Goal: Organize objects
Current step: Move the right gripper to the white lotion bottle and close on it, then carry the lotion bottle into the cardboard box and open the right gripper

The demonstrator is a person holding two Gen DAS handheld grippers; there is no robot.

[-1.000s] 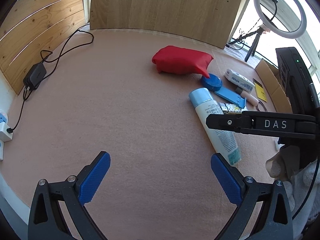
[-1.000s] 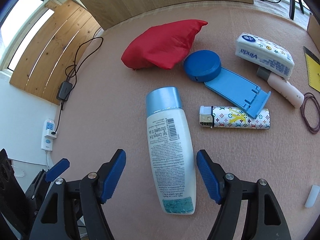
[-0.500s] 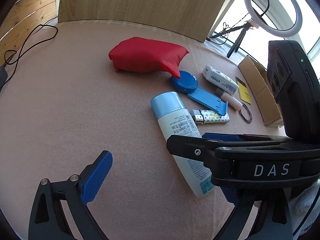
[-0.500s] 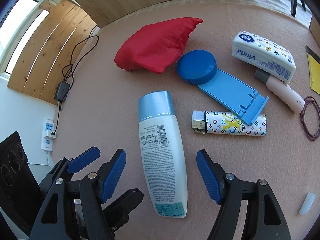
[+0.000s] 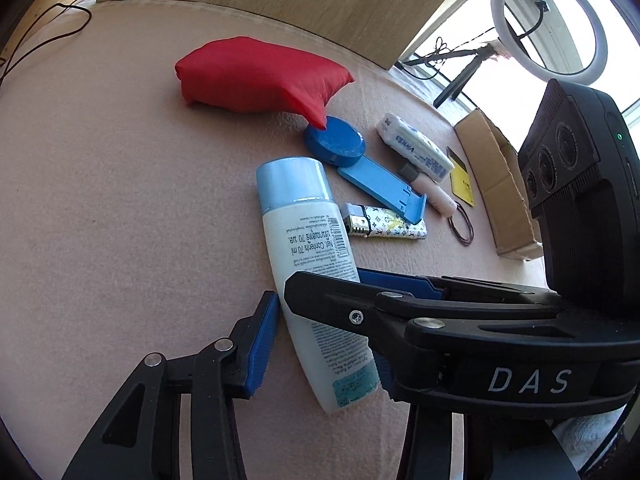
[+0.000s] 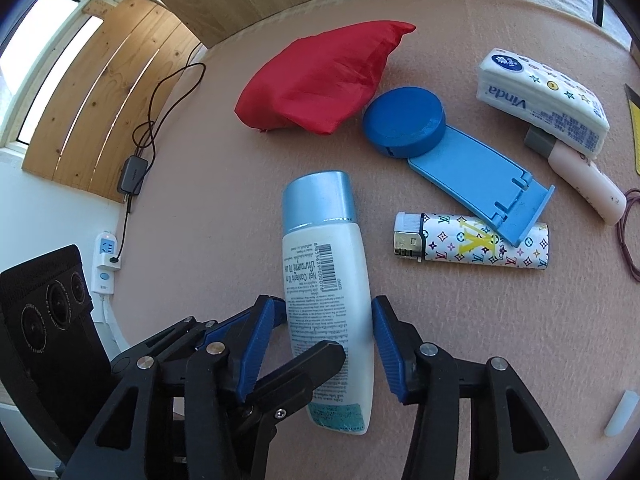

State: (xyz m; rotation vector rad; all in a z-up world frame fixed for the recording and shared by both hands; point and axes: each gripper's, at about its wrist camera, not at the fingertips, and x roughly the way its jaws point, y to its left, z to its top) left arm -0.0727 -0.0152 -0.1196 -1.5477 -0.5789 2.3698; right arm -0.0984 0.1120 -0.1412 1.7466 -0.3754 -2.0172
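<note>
A white bottle with a light-blue cap (image 6: 324, 264) lies on the pink table cover, cap pointing away. My right gripper (image 6: 328, 328) straddles its lower half; the jaws are closing and both blue pads sit flush against the bottle's sides. My left gripper (image 5: 320, 320) comes in from the left at the same end, jaws also closing. The left gripper's pad (image 5: 262, 344) stands beside the bottle (image 5: 308, 240) with a thin gap. Its other pad is mostly hidden behind a finger (image 5: 360, 312) of the right gripper, which crosses over the bottle.
Beyond the bottle lie a red pouch (image 6: 320, 80), a blue disc with a stand (image 6: 404, 120), a patterned lighter (image 6: 480, 246), a tissue pack (image 6: 540, 96) and a pink tube (image 6: 584, 184). A cardboard box (image 5: 504, 184) stands at the right. A power strip (image 6: 105, 268) lies at the left edge.
Both grippers' jaws have narrowed around the bottle. The left gripper has swung right and down until it straddles the bottle's lower end beside the right gripper.
</note>
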